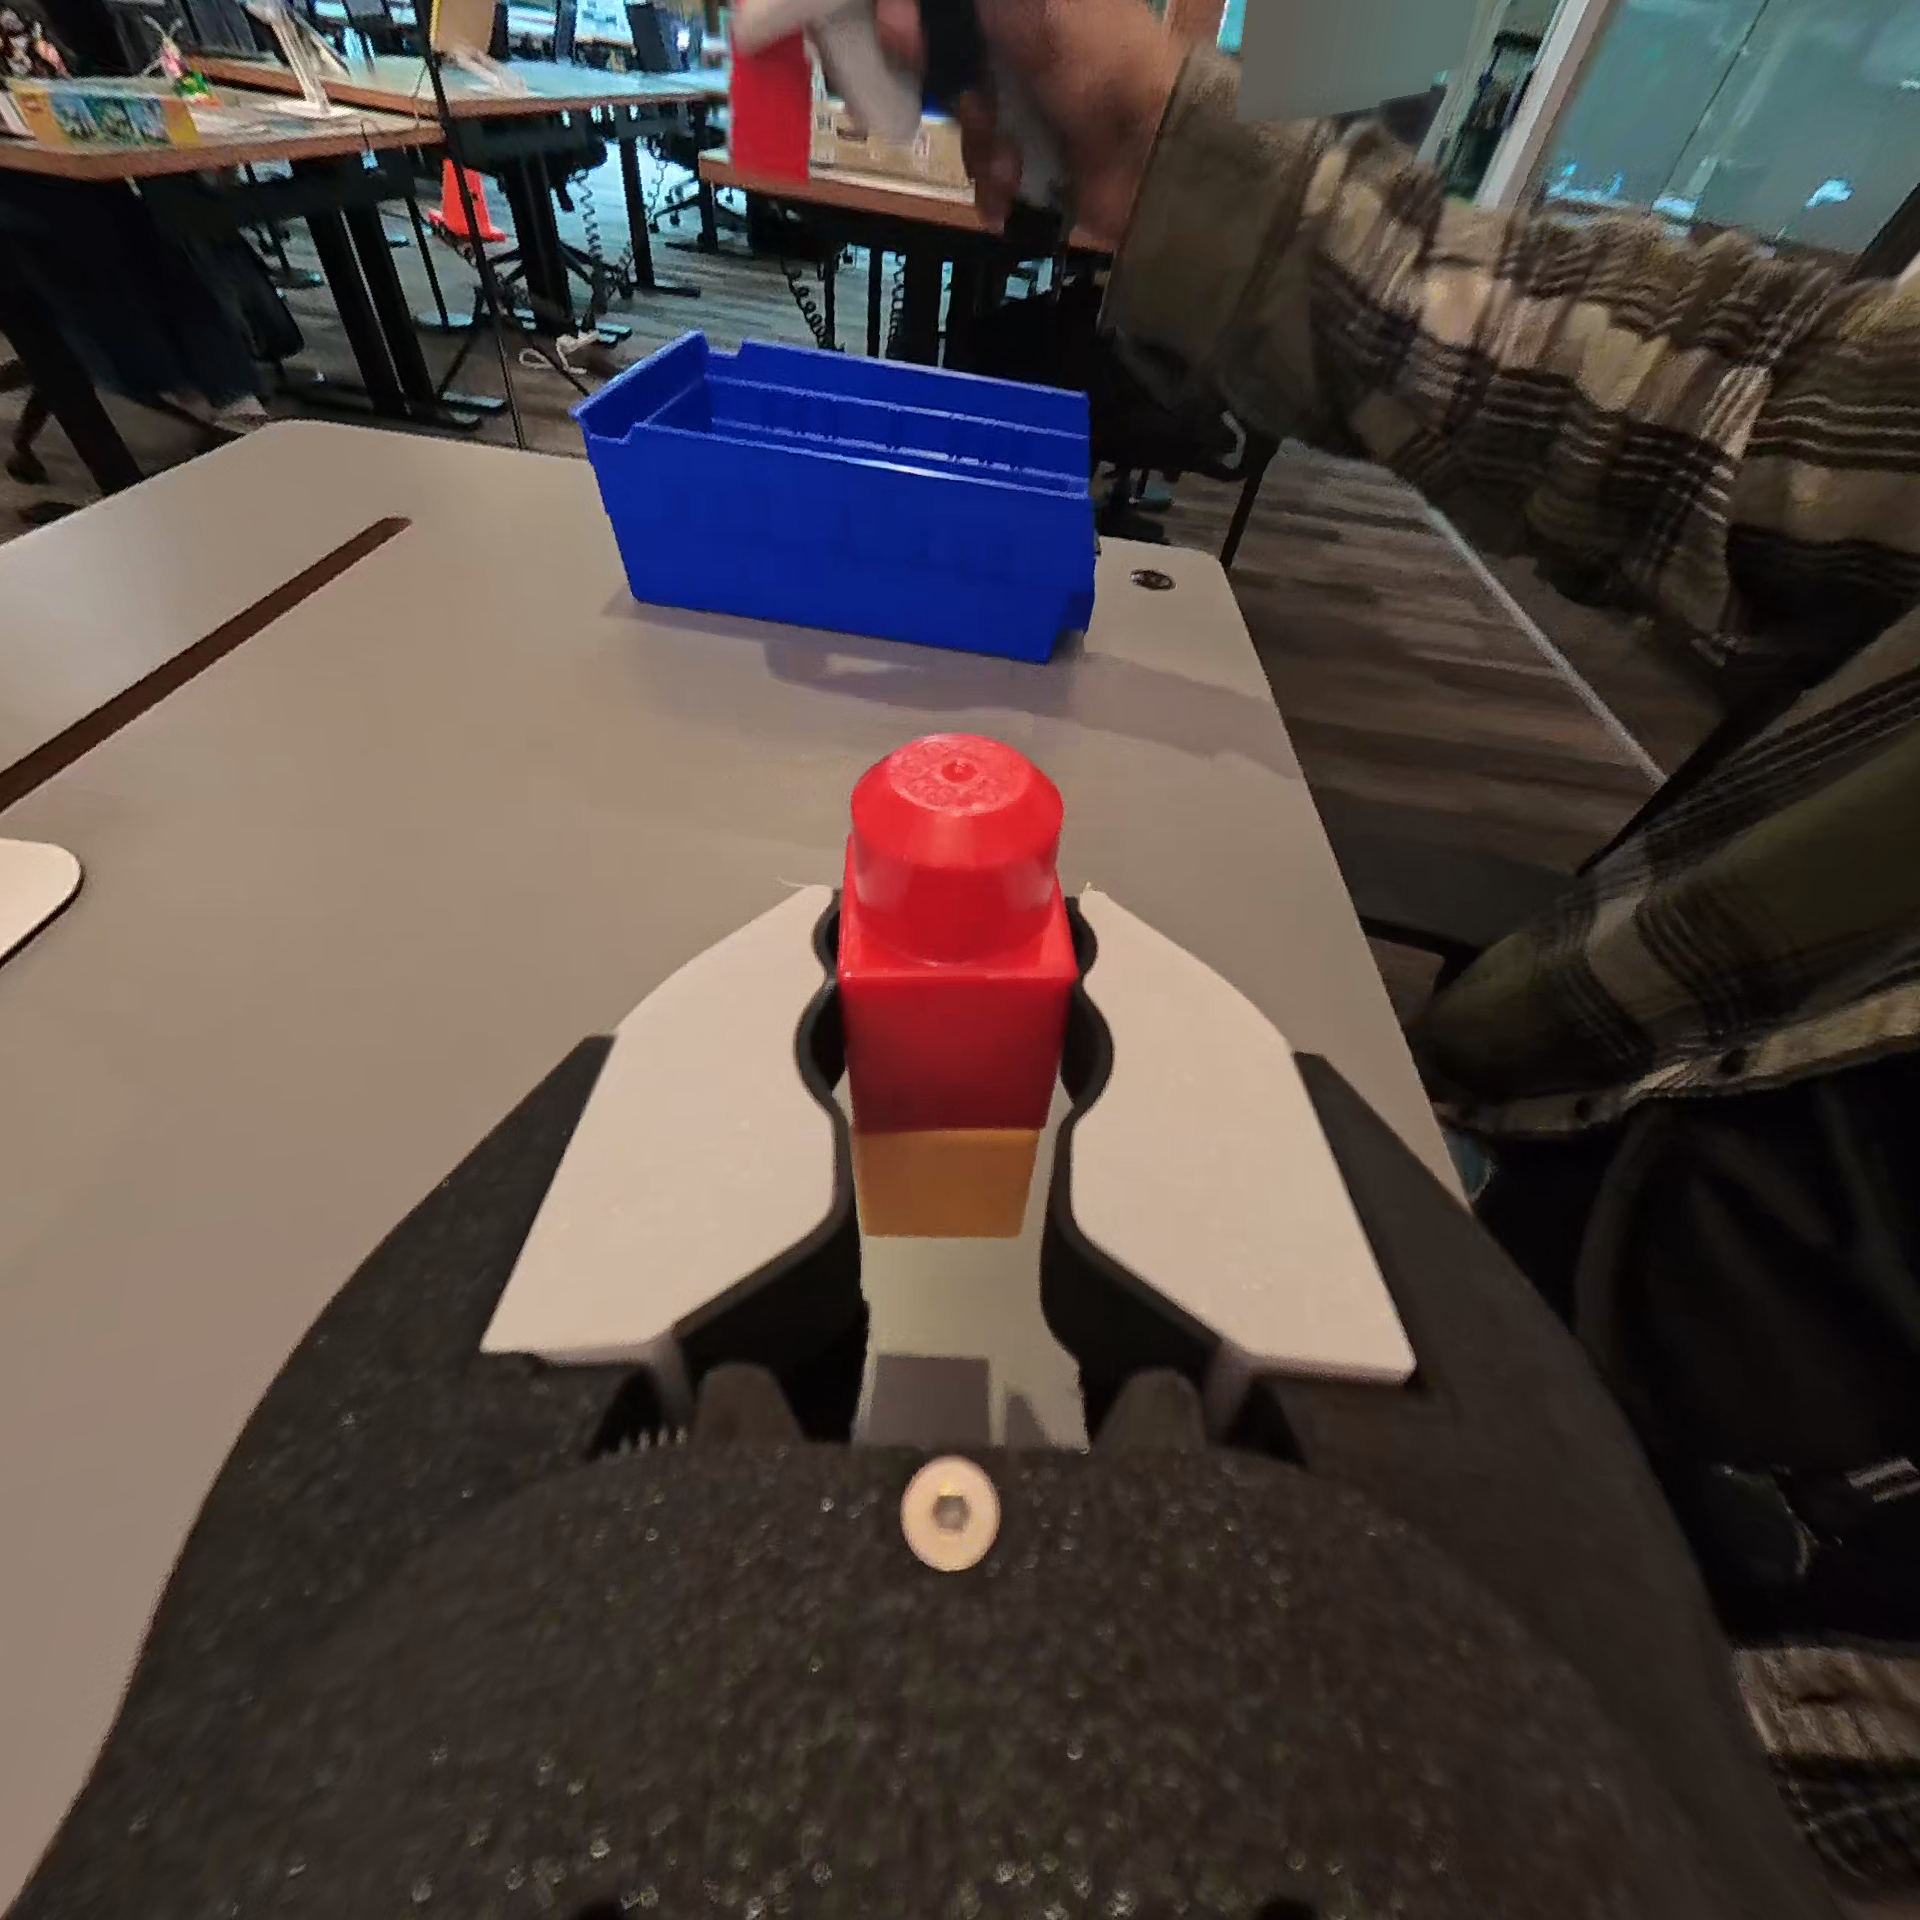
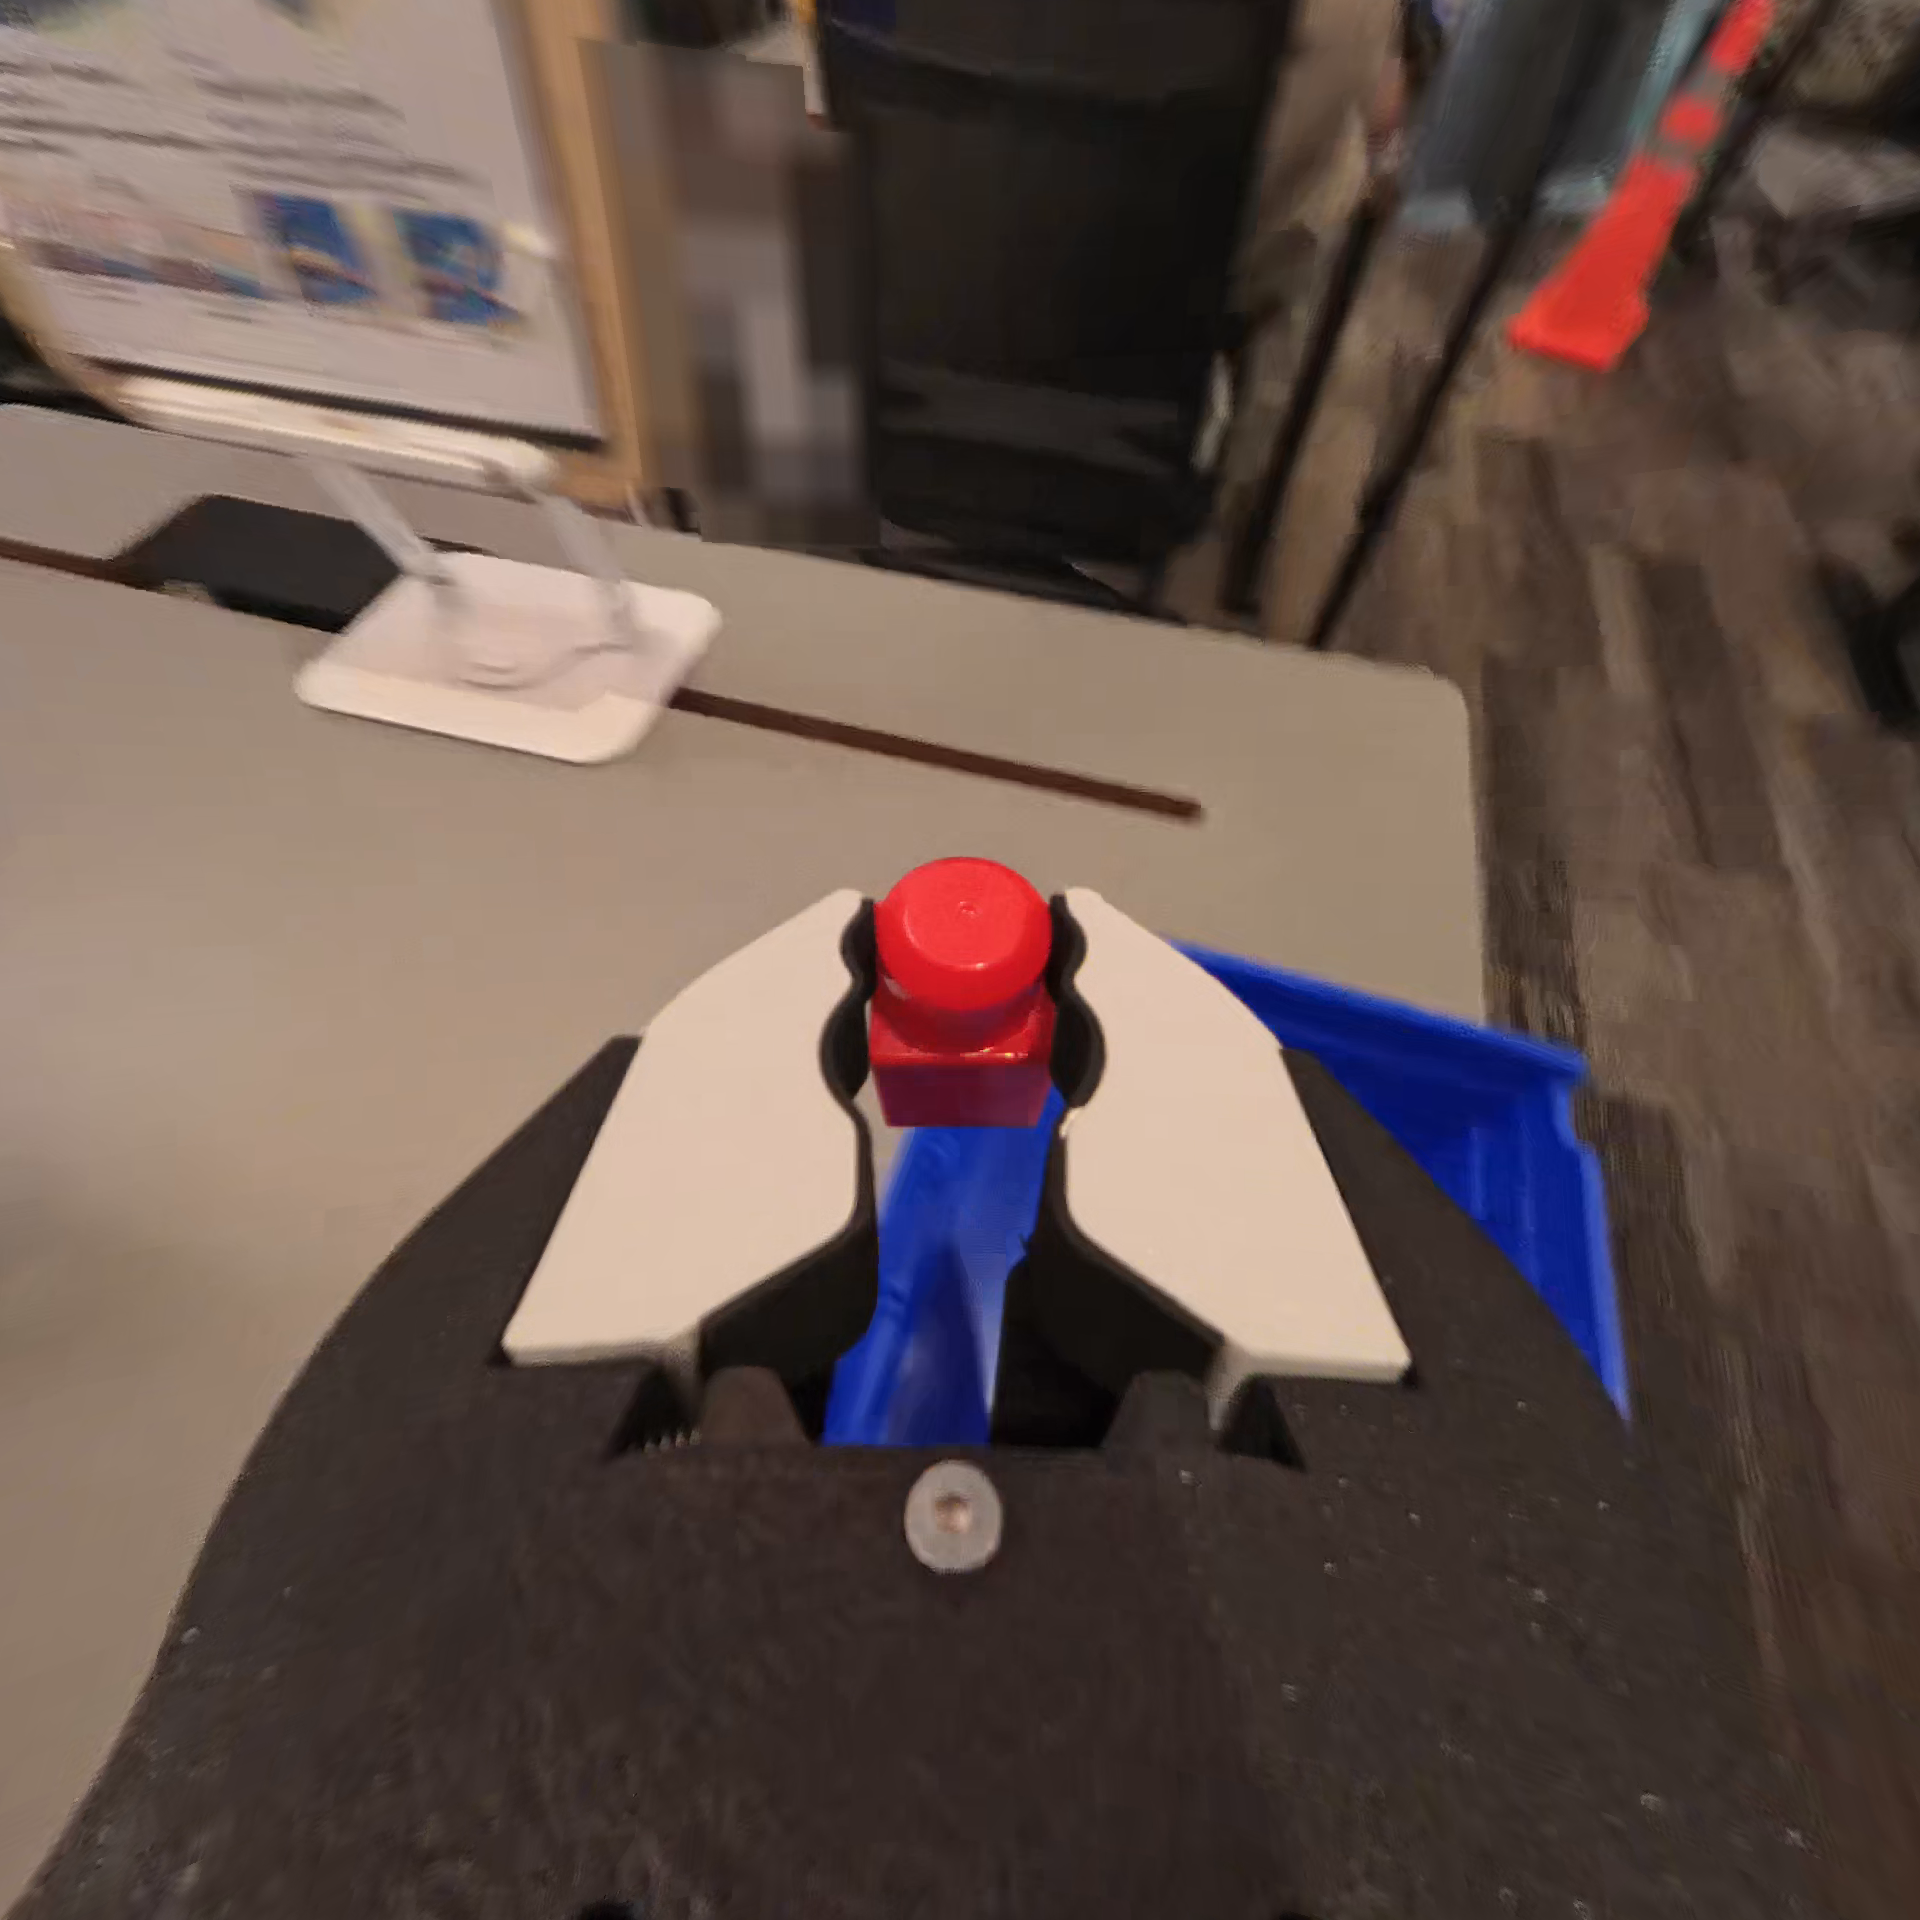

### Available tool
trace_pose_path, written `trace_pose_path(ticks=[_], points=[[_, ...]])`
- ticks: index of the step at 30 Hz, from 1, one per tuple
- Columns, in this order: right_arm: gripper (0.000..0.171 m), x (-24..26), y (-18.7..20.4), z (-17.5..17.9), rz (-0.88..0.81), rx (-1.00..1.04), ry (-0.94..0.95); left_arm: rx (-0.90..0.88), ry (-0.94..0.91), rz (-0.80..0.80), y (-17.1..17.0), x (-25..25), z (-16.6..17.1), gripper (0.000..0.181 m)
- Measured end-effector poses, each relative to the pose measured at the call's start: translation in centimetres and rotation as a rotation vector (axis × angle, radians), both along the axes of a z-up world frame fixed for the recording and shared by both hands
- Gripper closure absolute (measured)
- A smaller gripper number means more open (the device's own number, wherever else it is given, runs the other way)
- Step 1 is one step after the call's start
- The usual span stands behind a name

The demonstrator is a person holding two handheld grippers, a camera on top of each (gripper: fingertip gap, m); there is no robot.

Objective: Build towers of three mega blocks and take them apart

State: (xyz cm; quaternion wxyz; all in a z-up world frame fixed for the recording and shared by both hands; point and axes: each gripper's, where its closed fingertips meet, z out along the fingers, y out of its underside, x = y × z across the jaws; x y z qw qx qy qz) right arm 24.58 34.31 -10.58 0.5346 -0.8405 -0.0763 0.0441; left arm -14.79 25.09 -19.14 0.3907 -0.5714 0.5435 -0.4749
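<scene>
left gripper (image 1: pixel 956 997), near field: its two pale fingers pinch a two-block stack by the upper red mega block (image 1: pixel 956 997); an orange mega block (image 1: pixel 943 1184) is plugged beneath it, and the stack hangs over the grey table (image 1: pixel 416 831). whether the orange block touches the tabletop cannot be told.

right gripper (image 2: pixel 961 997), near field: jaws pressed onto a single red block (image 2: pixel 958 1013), held stud-forward in the air above the blue storage bin (image 2: pixel 1455 1122). in the left wrist view this gripper appears far off and high, with the person's hand (image 1: pixel 1049 114) and plaid sleeve (image 1: pixel 1507 343) and the same red block (image 1: pixel 769 104), above and beyond the bin (image 1: pixel 842 520).

middle field: the bin stands near the table's far edge; no blocks are visible inside it from these views.

far field: a white stand base (image 2: pixel 509 675) and office desks.

judgement: the tower looks partly dismantled or one block short. risks: the grip is narrow and near the fingertips, so a tilt could twist the red block free; a release off-centre could bounce it off the bin rim onto the floor; pulling on the stack could pop the orange block loose.
</scene>
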Motion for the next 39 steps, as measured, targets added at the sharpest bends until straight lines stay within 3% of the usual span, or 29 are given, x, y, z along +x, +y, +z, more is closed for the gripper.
trace_pose_path(ticks=[6,10,13,17,21,24,32,36,39], points=[[0.140,6.0,0.9,-11.9,-0.115,-0.240,0.068,-0.029,-0.012,-0.007,0.3,0.1,-0.5,0.143],[0.139,7.0,0.9,-16.5,-0.109,-0.305,0.091,-0.063,-0.026,0.006,1.1,-0.2,-0.8,0.143],[0.112,7.8,0.7,-15.4,-0.118,-0.252,0.080,-0.084,-0.037,0.023,1.9,-0.7,-1.0,0.143],[0.092,6.4,-0.1,-8.2,-0.068,-0.115,-0.024,-0.119,-0.071,0.031,2.4,-1.2,-0.6,0.143],[0.094,-0.9,-1.6,-1.9,0.129,0.020,-0.093,-0.113,-0.072,0.032,2.4,-1.3,-0.5,0.143],[0.103,-9.1,-2.9,0.0,0.345,0.082,-0.119,-0.097,-0.053,0.027,2.1,-1.0,-0.7,0.143],[0.116,-33.9,-7.3,-1.8,1.054,0.071,-0.085,-0.072,-0.005,-0.012,1.2,-0.2,-1.7,0.143],[0.122,-40.1,-7.7,-4.4,1.228,0.012,-0.141,-0.063,-0.002,-0.025,0.8,-0.1,-1.7,0.143],[0.132,-41.9,-7.3,-5.9,1.262,-0.059,-0.127,-0.063,-0.009,-0.037,0.6,-0.1,-1.5,0.143]])
